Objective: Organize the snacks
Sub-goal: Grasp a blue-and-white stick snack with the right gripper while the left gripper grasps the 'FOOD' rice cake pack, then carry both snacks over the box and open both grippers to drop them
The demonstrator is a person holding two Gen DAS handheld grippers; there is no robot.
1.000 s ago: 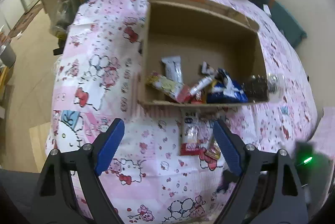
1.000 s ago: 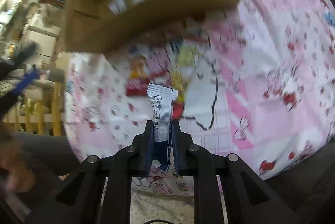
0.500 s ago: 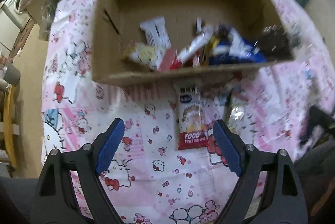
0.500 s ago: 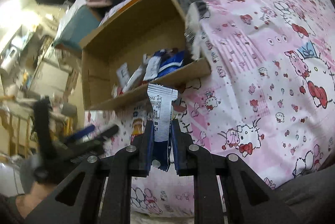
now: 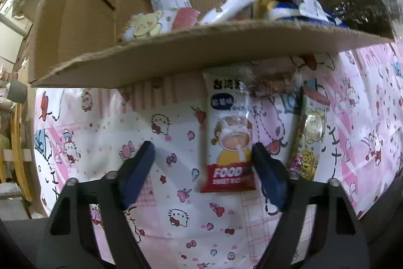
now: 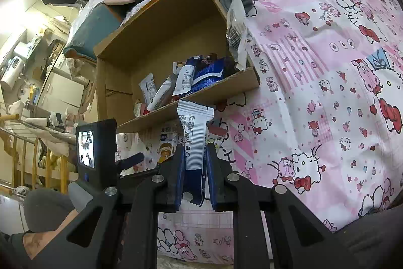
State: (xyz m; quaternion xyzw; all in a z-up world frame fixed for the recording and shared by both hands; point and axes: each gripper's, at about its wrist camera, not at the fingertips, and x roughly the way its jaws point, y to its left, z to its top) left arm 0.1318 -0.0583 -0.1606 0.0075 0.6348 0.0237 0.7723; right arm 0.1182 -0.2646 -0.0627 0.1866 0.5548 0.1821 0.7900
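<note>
While the right tool (image 6: 195,163) stands clamped on a white sachet (image 6: 195,133), carried short of the cardboard box (image 6: 161,50) whose near wall lies at its twelve o'clock, the left tool (image 5: 202,160) hangs wide and empty over the bedspread (image 5: 100,133); its right pad sits just beside a red-based snack packet (image 5: 229,133), with a yellow packet (image 5: 308,140) at that packet's three o'clock; both lie on the bed outside the box, at six o'clock of its near wall; several packets already rest inside. Judged step: loading loose snacks into the box. Next move, in judgement: carry the sachet over the wall and release; centre the left tool astride the red-based packet before closing.
</note>
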